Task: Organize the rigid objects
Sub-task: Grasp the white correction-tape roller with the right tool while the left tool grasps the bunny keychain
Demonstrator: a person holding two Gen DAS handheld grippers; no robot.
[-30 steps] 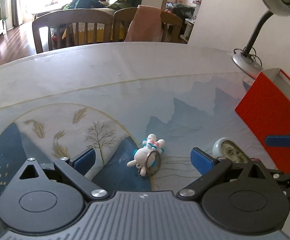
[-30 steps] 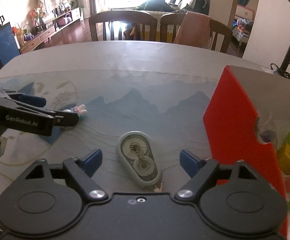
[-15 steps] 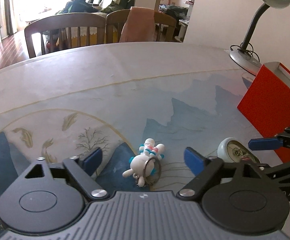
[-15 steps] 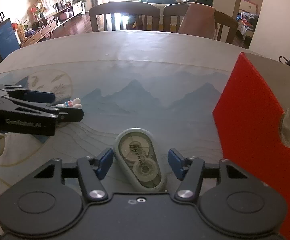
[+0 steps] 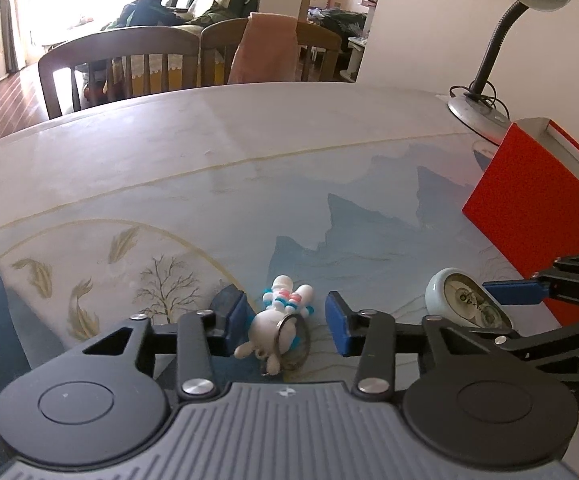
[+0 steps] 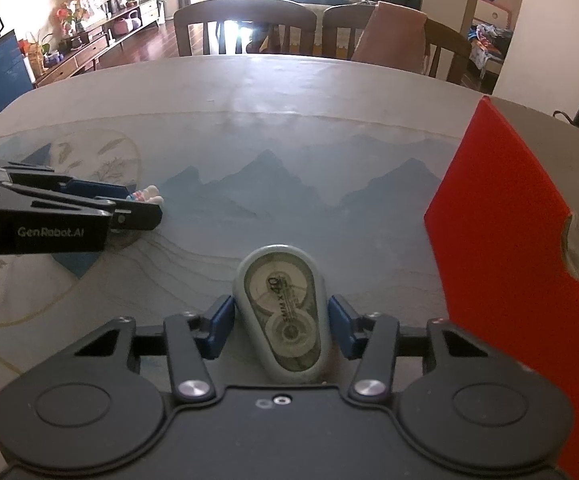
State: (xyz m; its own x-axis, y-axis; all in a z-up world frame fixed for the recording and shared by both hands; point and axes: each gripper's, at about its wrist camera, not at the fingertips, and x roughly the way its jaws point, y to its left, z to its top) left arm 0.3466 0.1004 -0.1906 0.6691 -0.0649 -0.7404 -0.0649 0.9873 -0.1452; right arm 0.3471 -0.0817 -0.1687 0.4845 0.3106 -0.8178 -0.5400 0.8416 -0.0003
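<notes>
A small white figurine keychain (image 5: 279, 326) with a metal ring lies on the table between the pads of my left gripper (image 5: 287, 320). The jaws are closing around it; a gap still shows on the right side. A pale oval correction tape dispenser (image 6: 282, 312) lies between the pads of my right gripper (image 6: 281, 326), with small gaps on both sides. The dispenser also shows in the left wrist view (image 5: 465, 304). The keychain's tip (image 6: 149, 194) shows in the right wrist view beside the left gripper's fingers (image 6: 89, 208).
A red open box (image 6: 501, 248) stands at the right, with a green and a yellow object inside; it also shows in the left wrist view (image 5: 537, 200). A gooseneck desk lamp (image 5: 485, 92) stands behind it. Chairs (image 6: 245, 28) line the table's far edge.
Both grippers have moved forward and lower over their objects, and both pairs of jaws have narrowed around them. The keychain and the dispenser have not moved.
</notes>
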